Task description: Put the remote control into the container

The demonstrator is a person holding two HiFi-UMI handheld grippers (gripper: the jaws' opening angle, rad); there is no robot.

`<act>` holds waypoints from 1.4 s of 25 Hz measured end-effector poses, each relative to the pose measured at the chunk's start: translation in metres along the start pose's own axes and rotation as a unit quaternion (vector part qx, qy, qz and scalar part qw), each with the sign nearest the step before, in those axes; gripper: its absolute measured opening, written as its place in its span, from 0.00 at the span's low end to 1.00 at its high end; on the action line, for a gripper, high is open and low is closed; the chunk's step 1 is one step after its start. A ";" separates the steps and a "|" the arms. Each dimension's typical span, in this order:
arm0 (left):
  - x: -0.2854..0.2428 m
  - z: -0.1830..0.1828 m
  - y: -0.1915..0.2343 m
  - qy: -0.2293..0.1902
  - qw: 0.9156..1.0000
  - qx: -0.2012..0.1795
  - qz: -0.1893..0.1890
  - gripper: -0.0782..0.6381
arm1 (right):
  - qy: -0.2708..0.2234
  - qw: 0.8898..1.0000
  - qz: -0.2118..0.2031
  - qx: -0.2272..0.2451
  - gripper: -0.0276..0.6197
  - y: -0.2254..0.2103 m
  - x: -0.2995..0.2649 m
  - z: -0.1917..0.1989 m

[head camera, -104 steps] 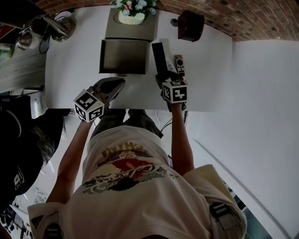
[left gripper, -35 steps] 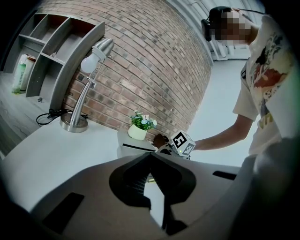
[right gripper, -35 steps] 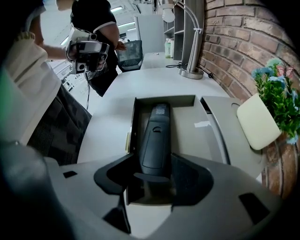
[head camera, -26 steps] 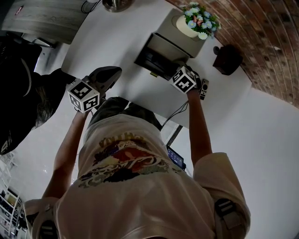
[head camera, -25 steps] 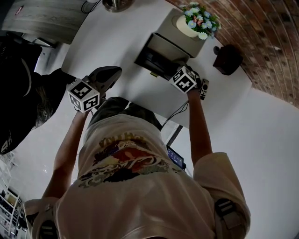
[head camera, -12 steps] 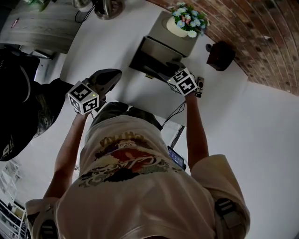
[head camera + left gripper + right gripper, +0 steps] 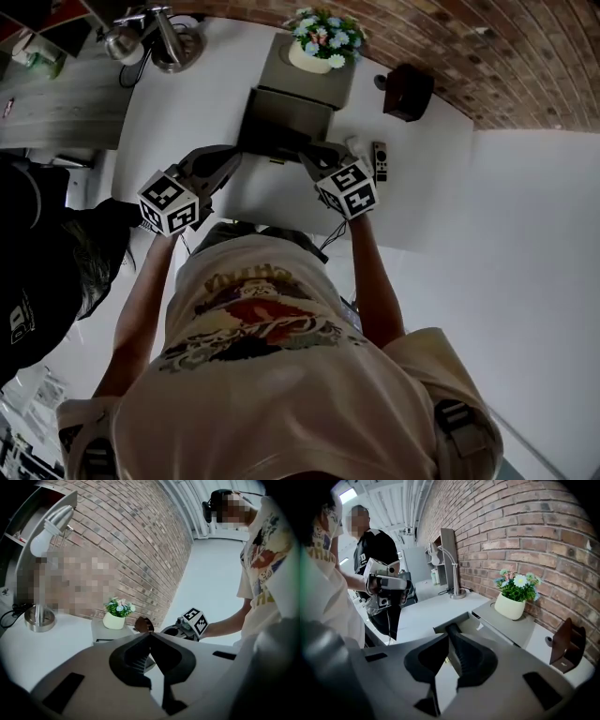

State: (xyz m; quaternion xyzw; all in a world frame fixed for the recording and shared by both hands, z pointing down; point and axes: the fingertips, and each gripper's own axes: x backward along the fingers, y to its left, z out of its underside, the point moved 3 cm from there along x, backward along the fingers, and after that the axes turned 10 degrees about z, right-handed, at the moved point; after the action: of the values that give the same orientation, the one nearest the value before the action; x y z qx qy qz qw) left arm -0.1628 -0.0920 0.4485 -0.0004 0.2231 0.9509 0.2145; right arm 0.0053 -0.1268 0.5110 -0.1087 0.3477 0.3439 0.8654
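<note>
**Supervisor:** Report the workspace, largest item first.

**Operator:** I see the white table (image 7: 431, 178) with the grey container (image 7: 281, 127) standing open on it. I reference every position below to the container.

**Supervisor:** Gripper status?

**Operator:** I hold my right gripper (image 7: 311, 155) at the container's near right corner, up off the table. Its jaws have just been closing. The tips now meet, and nothing is between them. My left gripper (image 7: 225, 157) is at the container's near left corner, just outside it. Its jaws are together and it holds nothing.

**Supervisor:** Location of the remote?

**Operator:** The one remote control (image 7: 379, 160) I can make out lies flat on the table to the right of the container, outside it and clear of both grippers. The container's interior is dark in the head view, and my own jaws cover much of it in the right gripper view. I cannot tell whether anything lies inside.

**Supervisor:** Step in hand?

**Operator:** My judgement is that no transfer is in progress, since neither gripper carries anything. For the remote on the table, the step is the approach, before pick-up.

**Supervisor:** Requirements for the next move?

**Operator:**
1. Open the right jaws wider than the remote's narrow side.
2. Move right from the container and descend with the jaws across the remote's long edges.
3. Close, lift above the rim, carry it over the opening, lower and release.

Caution: the remote is thin and lies on a smooth surface. I expect the tips must reach fully down to the table, or the pads will slide over it.
</note>
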 end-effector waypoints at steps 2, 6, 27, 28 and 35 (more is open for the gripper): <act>-0.009 -0.004 -0.002 0.002 1.000 -0.015 0.011 0.12 | -0.002 1.000 0.010 -0.010 0.12 0.004 0.009 0.003; -0.027 -0.010 -0.007 0.007 0.999 -0.043 0.033 0.12 | -0.021 0.998 0.033 -0.053 0.11 0.006 0.025 0.011; -0.113 -0.020 -0.050 0.007 0.991 -0.042 0.124 0.12 | -0.050 0.984 0.125 -0.118 0.12 -0.014 0.079 0.050; -0.118 -0.021 -0.053 0.009 0.991 -0.043 0.127 0.12 | -0.048 0.984 0.125 -0.120 0.12 -0.015 0.080 0.052; -0.140 -0.019 -0.069 0.022 0.989 -0.045 0.137 0.12 | -0.031 0.983 0.120 -0.135 0.12 -0.024 0.083 0.077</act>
State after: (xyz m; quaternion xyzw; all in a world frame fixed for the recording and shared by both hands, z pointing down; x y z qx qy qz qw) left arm -0.0093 -0.1012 0.4160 -0.0003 0.1827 0.9802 0.0768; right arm 0.1052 -0.0689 0.5105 -0.1713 0.2821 0.4920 0.8056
